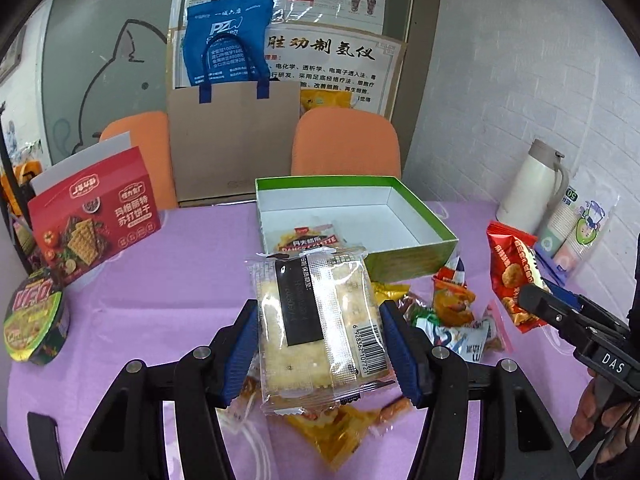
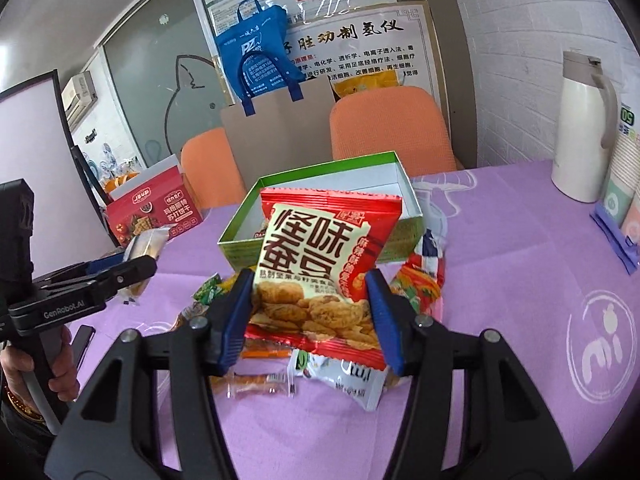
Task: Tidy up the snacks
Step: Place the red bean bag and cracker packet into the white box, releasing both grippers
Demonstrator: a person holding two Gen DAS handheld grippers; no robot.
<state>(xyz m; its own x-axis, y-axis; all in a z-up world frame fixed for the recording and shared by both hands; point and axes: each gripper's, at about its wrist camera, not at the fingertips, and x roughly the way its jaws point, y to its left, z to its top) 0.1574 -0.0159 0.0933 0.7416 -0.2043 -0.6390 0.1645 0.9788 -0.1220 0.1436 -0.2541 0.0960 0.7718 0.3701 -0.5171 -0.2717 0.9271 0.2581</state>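
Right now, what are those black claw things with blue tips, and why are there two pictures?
They are two grabbing tools, and a person holds one in each hand. Each tool carries a little camera looking out along its two fingers, so you get one picture per tool.

In the left camera's picture, the left tool pinches a clear cracker packet. In the right camera's picture, the right tool pinches a red snack bag.

Below them is a purple tablecloth with a pile of small snacks. Behind stands an open green box with at least one snack already inside. A red cracker box and a white jug stand off to the sides.
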